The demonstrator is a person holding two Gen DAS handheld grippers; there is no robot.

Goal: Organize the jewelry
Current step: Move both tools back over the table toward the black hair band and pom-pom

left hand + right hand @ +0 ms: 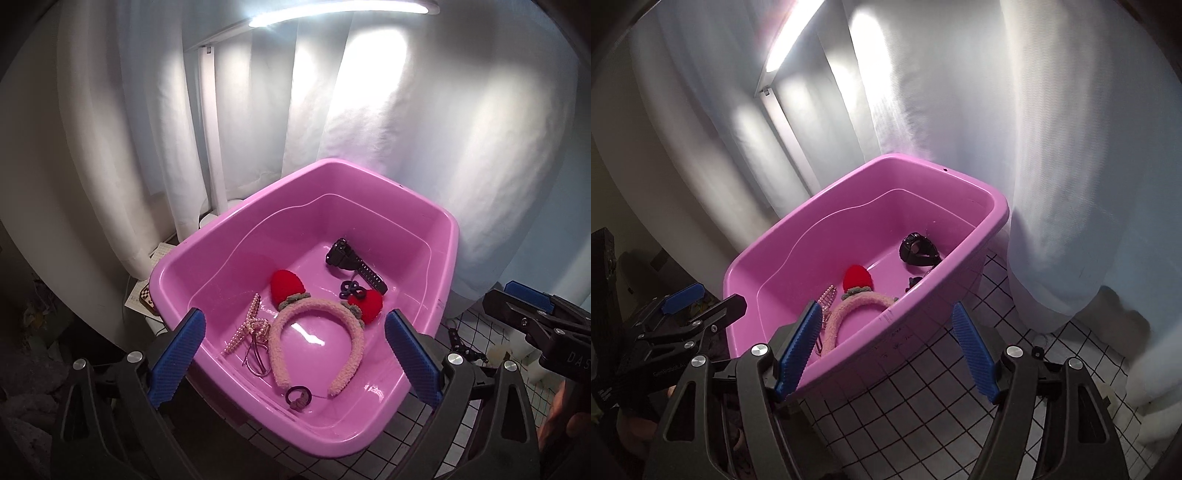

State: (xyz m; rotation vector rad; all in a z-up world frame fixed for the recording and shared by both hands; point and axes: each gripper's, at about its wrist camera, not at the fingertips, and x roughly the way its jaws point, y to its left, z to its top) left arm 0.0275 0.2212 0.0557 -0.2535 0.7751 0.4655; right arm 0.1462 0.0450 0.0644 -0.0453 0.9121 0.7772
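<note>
Curtain (406, 129): white, hanging in folds behind everything, lit from above by a strip lamp (340, 13).

Cloth (923, 398): white with a black grid, spread under the tub and in front of it.

Tub (207, 254): pink plastic, rectangular, standing on the cloth close against the curtain. It holds all the jewelry listed below.

Left gripper (293, 354): black frame, blue ribbed pads. Fingers spread wide over the tub's near rim, nothing between them.

Right gripper (886, 354): same build. Fingers wide apart over the tub's near wall and the cloth, nothing held. A hand (561, 413) shows on its handle at the edge of the left view.

Headband (314, 343): pink, fluffy, lying flat in the tub's near half, open end toward the near rim, with two red knitted ears at its top.

Watch (351, 264): black, lying on the tub floor toward the far right corner, apart from the headband.

Pearl clip (247, 326): strings of pale beads, just left of the headband, with thin dark cords beside it.

Scrunchie (349, 288): dark blue, small, between the watch and the right ear.

Hair tie (297, 395): dark ring, near the headband's open end.
</note>
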